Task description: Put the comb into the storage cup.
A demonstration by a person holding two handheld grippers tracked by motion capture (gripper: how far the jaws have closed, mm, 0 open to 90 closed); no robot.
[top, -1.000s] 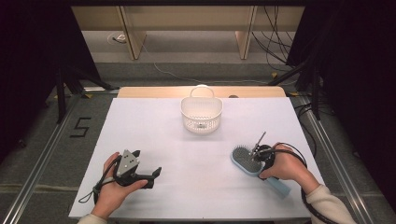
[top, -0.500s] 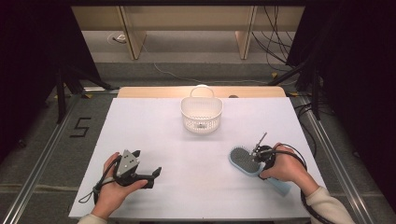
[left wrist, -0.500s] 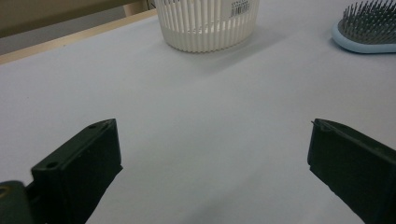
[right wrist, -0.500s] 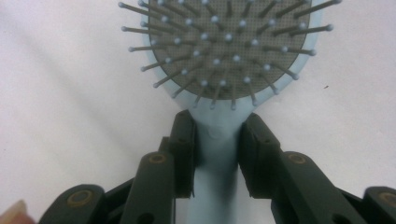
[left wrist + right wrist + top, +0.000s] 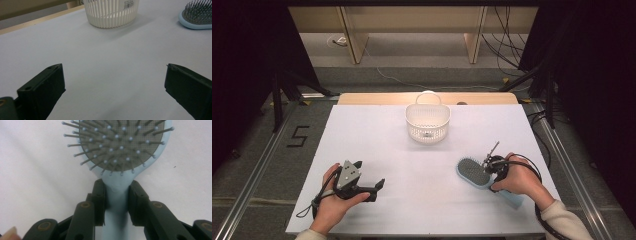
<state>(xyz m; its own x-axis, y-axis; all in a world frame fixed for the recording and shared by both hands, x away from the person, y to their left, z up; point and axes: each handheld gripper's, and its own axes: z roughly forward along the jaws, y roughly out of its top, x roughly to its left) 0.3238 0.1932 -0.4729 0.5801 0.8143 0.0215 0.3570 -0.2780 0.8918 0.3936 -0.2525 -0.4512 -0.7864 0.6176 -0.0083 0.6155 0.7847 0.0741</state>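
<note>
A light-blue hairbrush (image 5: 473, 171) lies bristles up on the white table (image 5: 422, 195) at the right front. My right gripper (image 5: 491, 175) is shut on its handle just below the head. In the right gripper view both pads press the neck of the brush (image 5: 117, 145) at my right gripper (image 5: 117, 195). Its jaws have just been closing onto that handle. My left gripper (image 5: 369, 173) rests at the left front in a hand, open, with nothing between its jaws (image 5: 112, 82). The brush head (image 5: 198, 15) shows at the far right of the left gripper view.
A white slotted basket (image 5: 428, 107) stands at the back middle of the table, seen also as a basket (image 5: 111, 12) in the left gripper view. A wooden strip (image 5: 377, 98) runs along the far edge. Cables trail from both grippers.
The brush head has shifted very slightly left under the right hand. The left hand and gripper have not moved.
</note>
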